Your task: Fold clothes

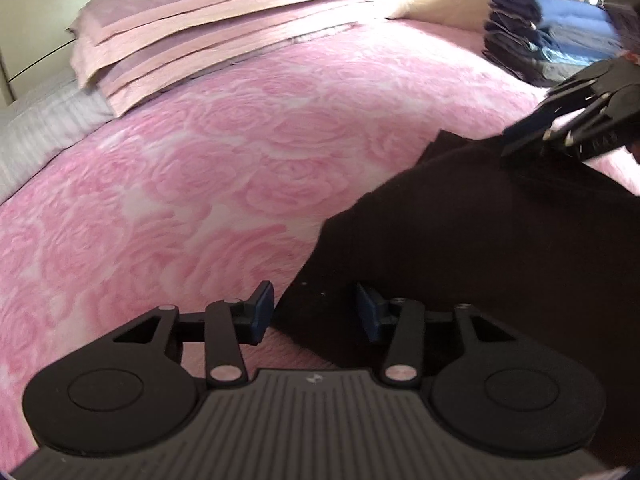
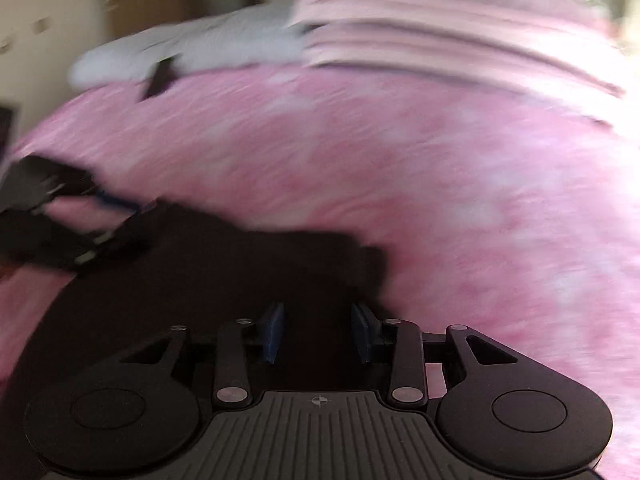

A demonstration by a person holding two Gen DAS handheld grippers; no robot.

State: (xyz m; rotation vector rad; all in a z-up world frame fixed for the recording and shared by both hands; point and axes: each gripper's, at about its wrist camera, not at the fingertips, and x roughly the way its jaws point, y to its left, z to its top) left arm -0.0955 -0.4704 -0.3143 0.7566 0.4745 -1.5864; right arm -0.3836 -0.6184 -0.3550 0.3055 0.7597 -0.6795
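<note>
Pink rose bedspread (image 1: pixel 180 168) bears a flat black garment (image 1: pixel 480 248).

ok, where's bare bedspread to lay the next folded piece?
Free: the wide pink bedspread between the striped pillows and the black garment. Crowded: the far right corner, with the folded stack, and both open grippers at the garment.

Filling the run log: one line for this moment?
left tool: open | right tool: open | black cloth garment: flat on pink rose-patterned bedspread
</note>
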